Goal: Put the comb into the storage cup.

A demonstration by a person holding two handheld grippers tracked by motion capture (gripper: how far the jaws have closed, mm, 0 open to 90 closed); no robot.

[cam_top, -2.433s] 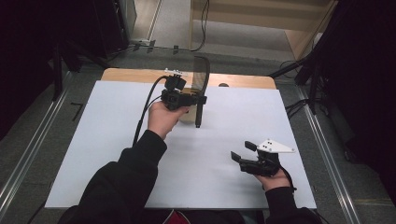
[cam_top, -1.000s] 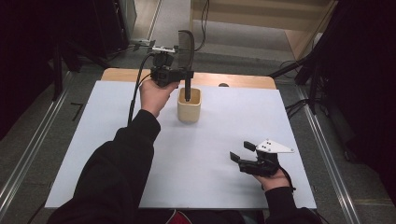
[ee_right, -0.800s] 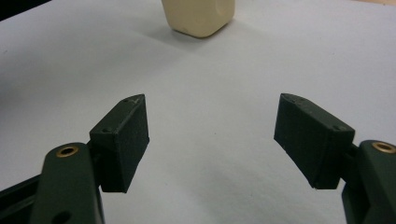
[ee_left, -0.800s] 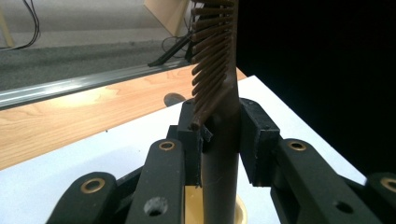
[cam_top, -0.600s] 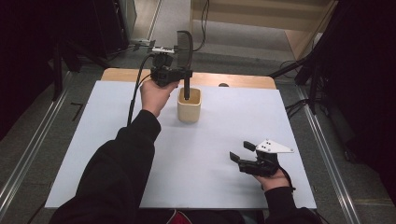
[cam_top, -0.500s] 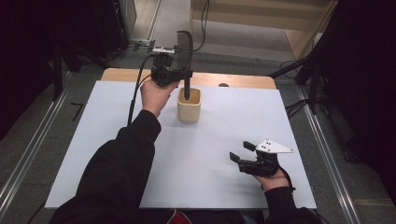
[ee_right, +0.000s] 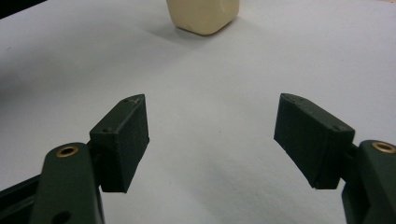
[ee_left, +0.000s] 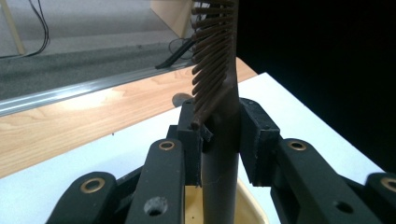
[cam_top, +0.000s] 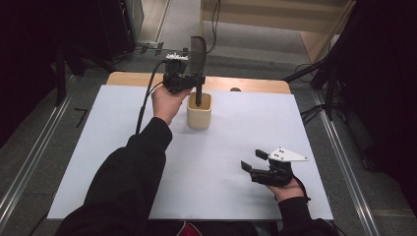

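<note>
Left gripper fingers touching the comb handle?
Touching. The left gripper view shows both fingers of the left gripper pressed against the comb handle, which goes down into the beige cup.

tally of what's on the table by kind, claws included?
comb: 1, handle down in the cup, clamped in the left claw
cream cup: 1
claws: 2, the right claw open and holding nothing
Total: 4

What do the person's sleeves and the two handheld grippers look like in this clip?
Both sleeves are black. The left gripper is black with a black cable trailing from it. The right gripper is black, topped by a pale grey three-cornered plate. The jaw links carry brass-coloured rivets.
</note>
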